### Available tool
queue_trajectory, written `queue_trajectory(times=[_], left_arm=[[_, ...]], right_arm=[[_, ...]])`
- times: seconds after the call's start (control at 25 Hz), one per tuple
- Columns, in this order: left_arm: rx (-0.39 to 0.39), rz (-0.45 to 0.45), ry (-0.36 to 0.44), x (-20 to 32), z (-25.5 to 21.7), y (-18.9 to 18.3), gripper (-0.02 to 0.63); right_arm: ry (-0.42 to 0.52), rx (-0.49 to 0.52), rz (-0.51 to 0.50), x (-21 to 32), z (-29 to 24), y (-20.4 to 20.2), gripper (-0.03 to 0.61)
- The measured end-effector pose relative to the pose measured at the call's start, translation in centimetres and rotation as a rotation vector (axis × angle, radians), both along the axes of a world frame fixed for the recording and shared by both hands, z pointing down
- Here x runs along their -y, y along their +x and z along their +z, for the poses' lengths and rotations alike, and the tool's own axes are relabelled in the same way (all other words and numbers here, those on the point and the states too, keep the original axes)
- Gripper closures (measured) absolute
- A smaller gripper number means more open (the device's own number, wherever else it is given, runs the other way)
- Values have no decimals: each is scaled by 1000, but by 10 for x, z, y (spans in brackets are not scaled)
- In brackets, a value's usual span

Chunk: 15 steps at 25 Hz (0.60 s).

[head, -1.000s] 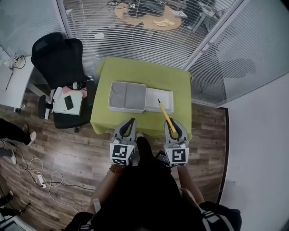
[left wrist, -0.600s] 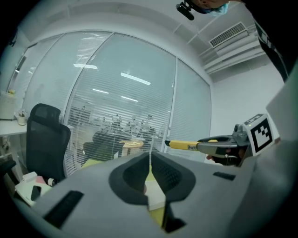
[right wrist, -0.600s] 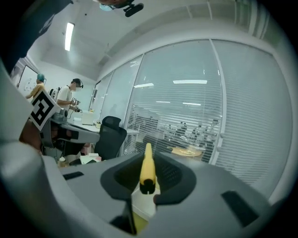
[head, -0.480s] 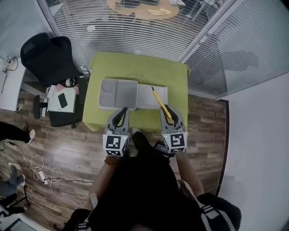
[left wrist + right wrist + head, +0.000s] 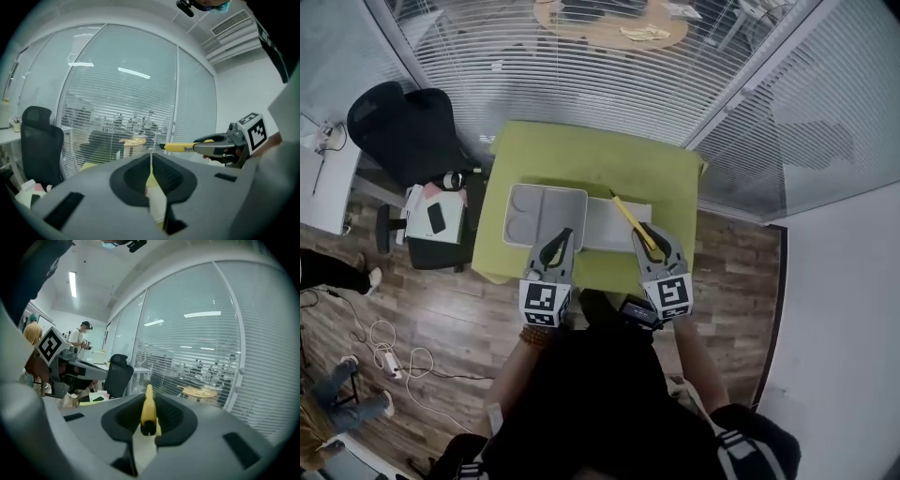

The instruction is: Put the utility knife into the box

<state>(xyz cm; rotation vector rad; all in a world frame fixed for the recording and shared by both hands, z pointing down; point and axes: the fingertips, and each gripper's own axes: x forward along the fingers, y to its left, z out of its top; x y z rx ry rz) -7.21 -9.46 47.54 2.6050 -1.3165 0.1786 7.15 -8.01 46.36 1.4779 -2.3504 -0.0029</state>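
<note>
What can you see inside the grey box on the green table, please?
The grey box looks empty: two bare compartments. The left gripper covers part of its near edge, so that strip is unseen.

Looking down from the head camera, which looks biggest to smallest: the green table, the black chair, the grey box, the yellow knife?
1. green table
2. black chair
3. grey box
4. yellow knife
None of these are close calls.
</note>
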Motion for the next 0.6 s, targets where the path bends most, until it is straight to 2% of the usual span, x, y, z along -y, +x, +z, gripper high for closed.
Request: queue_trajectory(times=[0.28, 0.6], left_arm=[[28, -1, -10, 27, 5, 26, 592], [95, -14, -29, 52, 23, 53, 592]], right_arm=[[-78, -18, -78, 36, 23, 17, 514], [-146, 29, -152, 64, 57, 43, 514]])
